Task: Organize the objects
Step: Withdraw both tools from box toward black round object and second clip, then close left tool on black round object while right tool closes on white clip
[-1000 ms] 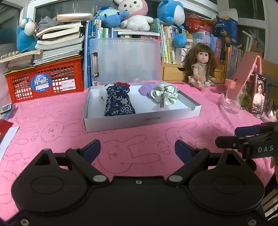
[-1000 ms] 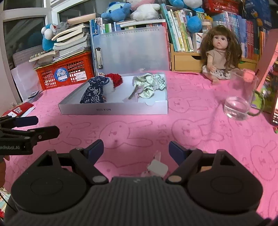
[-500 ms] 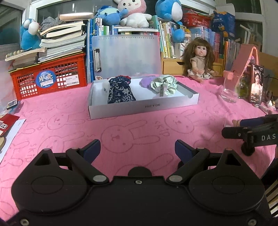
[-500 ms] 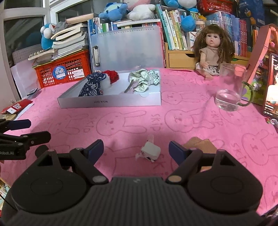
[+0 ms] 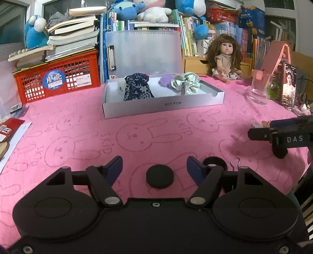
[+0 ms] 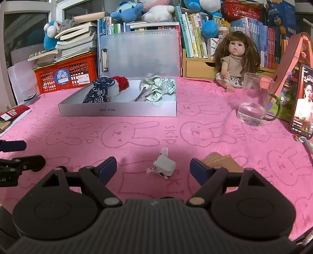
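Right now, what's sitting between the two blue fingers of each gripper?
In the left wrist view, a black round disc lies on the pink cloth between them. In the right wrist view, a small crumpled white paper scrap lies there.

Probably a home: doll [image 6: 235, 64], plush toys [image 6: 156, 12], books [image 6: 74, 42].

Your left gripper [image 5: 154, 168] is matte black with blue finger pads [image 5: 115, 166] and silver pivot screws. Your right gripper [image 6: 153, 167] has a ribbed grey body and white "DAS" lettering.
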The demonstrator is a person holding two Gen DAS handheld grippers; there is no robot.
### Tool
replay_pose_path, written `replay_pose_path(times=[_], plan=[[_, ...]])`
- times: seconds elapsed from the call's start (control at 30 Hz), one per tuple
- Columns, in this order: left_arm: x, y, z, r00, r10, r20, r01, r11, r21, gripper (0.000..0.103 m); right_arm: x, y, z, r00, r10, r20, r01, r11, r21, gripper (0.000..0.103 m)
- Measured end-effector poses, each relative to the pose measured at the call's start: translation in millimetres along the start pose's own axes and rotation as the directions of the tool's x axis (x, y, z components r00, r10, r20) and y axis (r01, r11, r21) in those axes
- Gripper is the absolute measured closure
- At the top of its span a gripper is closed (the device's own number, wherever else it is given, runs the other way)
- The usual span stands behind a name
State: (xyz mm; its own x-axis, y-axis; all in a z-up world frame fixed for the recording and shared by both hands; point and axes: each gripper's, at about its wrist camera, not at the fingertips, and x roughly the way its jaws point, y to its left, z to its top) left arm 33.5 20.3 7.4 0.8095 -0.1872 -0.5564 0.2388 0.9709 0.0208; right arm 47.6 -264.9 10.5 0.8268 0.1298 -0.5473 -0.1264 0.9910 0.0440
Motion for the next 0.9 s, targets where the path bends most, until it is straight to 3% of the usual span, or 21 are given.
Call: replay_pose_path(times=[0.23,0.57,0.77,0.9], plan=[[0.8,1.2,-6.2,1.0,-0.009,-0.026,0.009,1.0,-0.004,0.051,3.9,1.2,-0.3,1.0,-0.008,-0.003,0.008,1.0,0.003,0.016],[4.3,-0.5,-8.7,0.999,-0.014,-0.034,0.014,1.0,-0.006,0.06,6.8,2.4,-1.5,1.0,-0.007,-0.014,0.007,1.0,0.009,0.032],[2.7,2.1,-8.5,1.0,0.002,-0.029,-0.002,1.0,-0.031,0.073,8.2,3.8,-2.8,1.0,-0.017,-0.015,0.017,1.0,0.011,0.052],[1.8,3.8,-8.9,1.0,0.007,-0.026,-0.009,0.999,-0.043,0.073,6.9,1.2,-2.6,1.0,-0.03,-0.008,0.03,0.999,0.033,0.067]])
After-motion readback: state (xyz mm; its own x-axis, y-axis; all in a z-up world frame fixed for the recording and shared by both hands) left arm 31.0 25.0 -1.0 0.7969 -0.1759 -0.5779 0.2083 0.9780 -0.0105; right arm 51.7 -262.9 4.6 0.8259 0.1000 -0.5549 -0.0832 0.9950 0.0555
